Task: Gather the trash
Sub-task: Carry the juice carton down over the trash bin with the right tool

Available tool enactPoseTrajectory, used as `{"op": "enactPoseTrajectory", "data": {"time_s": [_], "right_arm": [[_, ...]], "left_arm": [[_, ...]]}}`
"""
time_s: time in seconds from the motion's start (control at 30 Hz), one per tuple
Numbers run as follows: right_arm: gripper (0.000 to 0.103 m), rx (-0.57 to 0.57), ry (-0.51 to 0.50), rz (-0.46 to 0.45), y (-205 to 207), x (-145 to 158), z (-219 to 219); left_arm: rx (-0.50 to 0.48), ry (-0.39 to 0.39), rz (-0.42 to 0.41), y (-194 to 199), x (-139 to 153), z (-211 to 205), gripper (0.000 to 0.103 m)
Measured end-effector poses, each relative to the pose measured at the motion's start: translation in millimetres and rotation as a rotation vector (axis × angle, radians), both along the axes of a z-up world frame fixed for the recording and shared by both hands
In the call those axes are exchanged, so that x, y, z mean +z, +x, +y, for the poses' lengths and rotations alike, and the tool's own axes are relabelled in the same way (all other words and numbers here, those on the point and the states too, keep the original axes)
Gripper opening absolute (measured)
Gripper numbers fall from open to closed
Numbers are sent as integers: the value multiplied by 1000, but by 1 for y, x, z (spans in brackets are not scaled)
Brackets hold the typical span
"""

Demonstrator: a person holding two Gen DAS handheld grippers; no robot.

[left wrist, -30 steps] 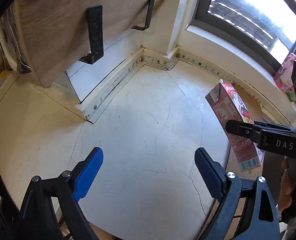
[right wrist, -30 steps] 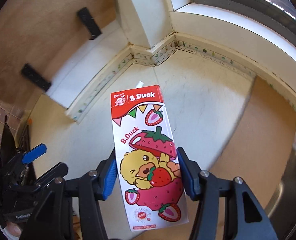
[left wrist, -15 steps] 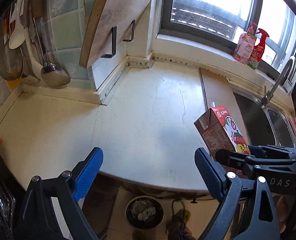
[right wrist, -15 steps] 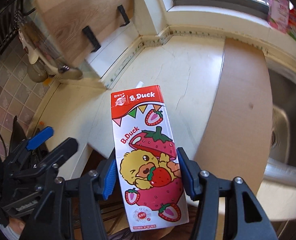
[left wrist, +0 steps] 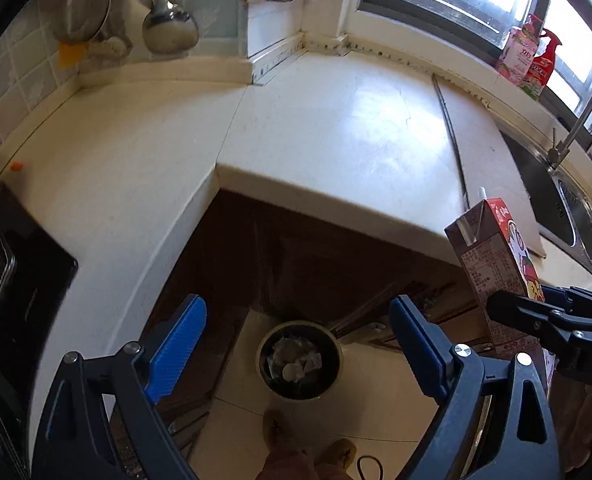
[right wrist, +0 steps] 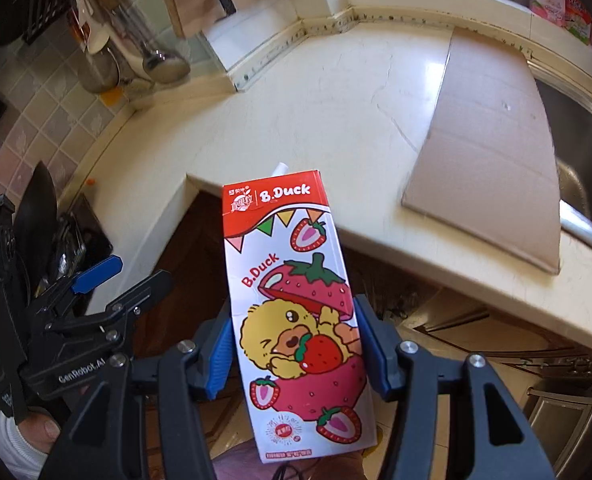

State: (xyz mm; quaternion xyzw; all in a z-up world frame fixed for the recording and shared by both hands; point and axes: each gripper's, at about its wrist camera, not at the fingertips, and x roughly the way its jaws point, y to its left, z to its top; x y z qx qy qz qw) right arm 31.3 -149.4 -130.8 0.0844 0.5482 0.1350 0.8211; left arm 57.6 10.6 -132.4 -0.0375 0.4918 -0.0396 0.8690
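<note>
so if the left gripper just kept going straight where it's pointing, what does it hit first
Most likely the trash bin on the floor. The open, empty left gripper frames it between its fingers, past the counter edge. Nothing shows in between, though depth is hard to judge here.

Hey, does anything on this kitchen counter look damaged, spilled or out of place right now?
Two small things: a thin crack runs across the countertop near the cardboard sheet, and an orange scrap lies by the stovetop. Nothing is spilled; the B.Duck carton sits upright in the right hand-held gripper.
</note>
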Motion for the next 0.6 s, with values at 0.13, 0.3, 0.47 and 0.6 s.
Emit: {"op": "enactPoseTrajectory", "data": {"time_s": [0.13, 0.3, 0.47, 0.6], "right_arm": [[55, 9, 2, 59, -14, -50, -1], [55, 17, -7, 206, -21, -132, 0], [55, -1, -13, 358, -16, -227, 4], [56, -12, -29, 433, -2, -289, 15]], "left_arm": [[28, 36, 70, -10, -43, -1, 93], [62, 68, 203, -21, -113, 1, 96], [62, 147, 283, -24, -180, -3, 97], [68, 176, 331, -22, -224, -2, 97]]}}
